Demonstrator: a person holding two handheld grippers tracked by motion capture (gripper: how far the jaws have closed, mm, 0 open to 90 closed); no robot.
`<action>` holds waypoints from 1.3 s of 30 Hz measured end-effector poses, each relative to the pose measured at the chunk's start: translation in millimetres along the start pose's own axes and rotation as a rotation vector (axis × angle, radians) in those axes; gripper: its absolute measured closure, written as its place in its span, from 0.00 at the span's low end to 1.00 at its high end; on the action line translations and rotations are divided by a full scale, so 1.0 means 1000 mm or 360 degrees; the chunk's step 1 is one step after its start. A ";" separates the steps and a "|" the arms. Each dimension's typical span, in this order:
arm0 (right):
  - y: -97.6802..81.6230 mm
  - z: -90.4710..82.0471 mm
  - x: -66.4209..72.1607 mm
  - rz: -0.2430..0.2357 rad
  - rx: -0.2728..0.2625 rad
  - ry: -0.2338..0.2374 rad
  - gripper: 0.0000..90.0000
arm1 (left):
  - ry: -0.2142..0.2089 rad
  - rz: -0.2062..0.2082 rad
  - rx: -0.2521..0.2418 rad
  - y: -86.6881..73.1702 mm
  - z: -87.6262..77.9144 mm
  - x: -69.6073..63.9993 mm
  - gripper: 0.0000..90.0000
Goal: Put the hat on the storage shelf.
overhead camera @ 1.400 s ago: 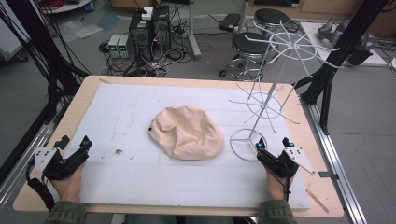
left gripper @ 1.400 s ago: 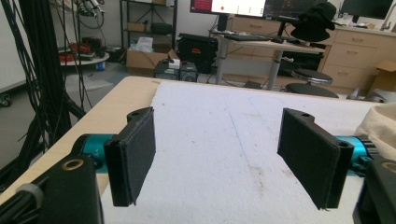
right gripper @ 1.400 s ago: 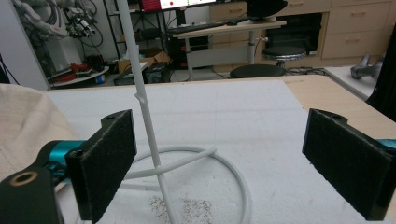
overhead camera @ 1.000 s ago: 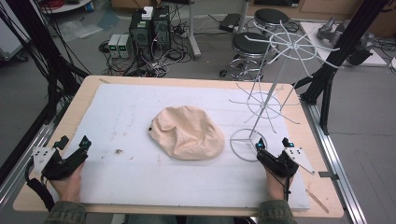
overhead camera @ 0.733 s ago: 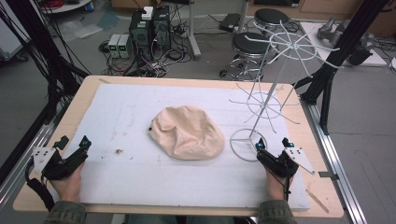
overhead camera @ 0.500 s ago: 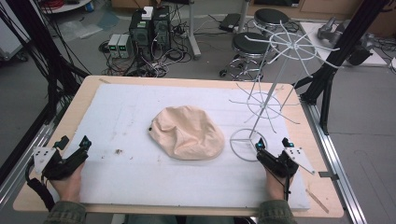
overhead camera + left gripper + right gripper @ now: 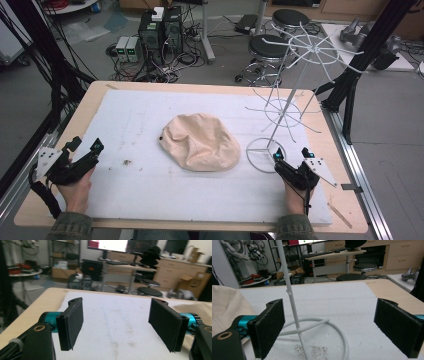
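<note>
Resting unmoved: both grippers, jaws apart, flank the hat.

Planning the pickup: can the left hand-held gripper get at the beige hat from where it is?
Probably yes. The left hand-held gripper rests open at the table's near left, and only bare white mat lies between it and the beige hat. The wire stand is beyond the hat.

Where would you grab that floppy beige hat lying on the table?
Probably at the hat's near edge, coming in low from the person's side with the right gripper, which is closer. The crown is crumpled and lies flat, so the thin rim fits best between open jaws.
</note>
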State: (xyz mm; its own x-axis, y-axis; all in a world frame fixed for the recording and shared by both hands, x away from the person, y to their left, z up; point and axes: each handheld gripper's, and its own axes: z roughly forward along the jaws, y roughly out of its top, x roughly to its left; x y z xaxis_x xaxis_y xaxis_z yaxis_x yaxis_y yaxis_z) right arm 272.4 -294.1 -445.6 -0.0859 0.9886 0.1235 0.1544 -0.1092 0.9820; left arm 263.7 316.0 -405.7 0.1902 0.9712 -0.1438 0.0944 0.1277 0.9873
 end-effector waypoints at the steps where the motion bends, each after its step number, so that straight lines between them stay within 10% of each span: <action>1: 0.000 0.000 0.000 -0.0003 -0.0006 0.0004 0.10 | -0.0032 -0.0002 0.0003 0.004 0.003 -0.001 0.31; 21: 0.001 -0.001 0.001 0.0006 -0.0026 0.0025 0.10 | -0.0506 0.0159 0.0085 0.073 0.075 -0.080 0.34; 39: 0.002 -0.001 0.000 0.0013 -0.0040 0.0040 0.10 | -0.0971 0.0351 0.0536 0.073 0.129 -0.154 0.26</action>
State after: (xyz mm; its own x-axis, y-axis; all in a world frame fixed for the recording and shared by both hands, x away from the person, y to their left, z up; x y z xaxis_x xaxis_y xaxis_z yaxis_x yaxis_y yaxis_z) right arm 271.3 -294.5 -443.6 -0.1093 0.9848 0.1349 0.1306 -0.1203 0.9841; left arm 367.4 149.8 -320.1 0.7411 0.6693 -0.0528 0.2678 -0.2226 0.9374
